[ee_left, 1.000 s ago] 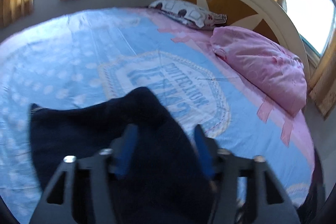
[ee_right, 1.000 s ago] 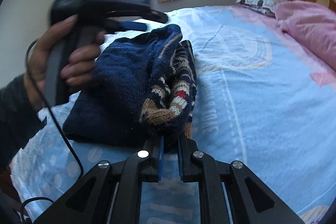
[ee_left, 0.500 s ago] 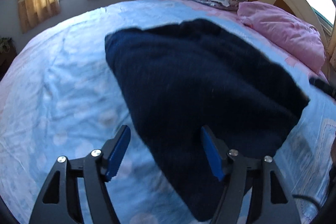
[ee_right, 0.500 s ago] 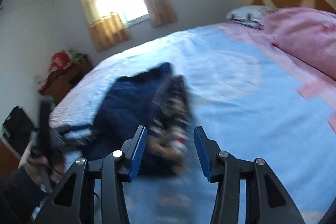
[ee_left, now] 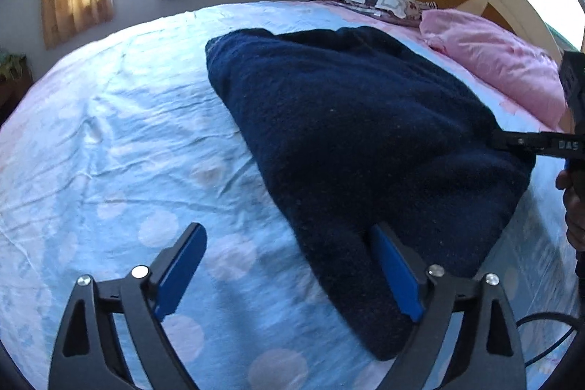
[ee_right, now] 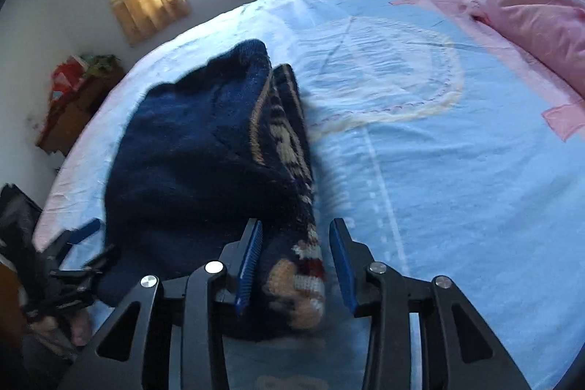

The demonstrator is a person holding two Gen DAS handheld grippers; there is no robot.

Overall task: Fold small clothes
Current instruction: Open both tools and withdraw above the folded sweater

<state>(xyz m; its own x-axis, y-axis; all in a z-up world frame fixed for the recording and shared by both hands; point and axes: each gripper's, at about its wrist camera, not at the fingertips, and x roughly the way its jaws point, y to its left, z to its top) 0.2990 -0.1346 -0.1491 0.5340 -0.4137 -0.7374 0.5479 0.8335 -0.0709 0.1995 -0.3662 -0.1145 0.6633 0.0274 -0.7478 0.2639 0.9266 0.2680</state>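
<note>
With the left tool [ee_left: 289, 265] spread wide and free of the sweater [ee_left: 358, 148], jaws just opened, and the right tool [ee_right: 296, 258] part-open astride its patterned edge, jaws just closing, pinch that edge fully before lifting it off the bed [ee_right: 457, 170].

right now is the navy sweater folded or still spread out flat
Folded: the navy sweater lies doubled on the bed, its patterned layers stacked along the right edge.

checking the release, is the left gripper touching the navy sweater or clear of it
Cannot tell. In the left wrist view the left gripper stands wide open; one blue pad overlaps the navy sweater edge, with no clear gap or press visible.
</note>
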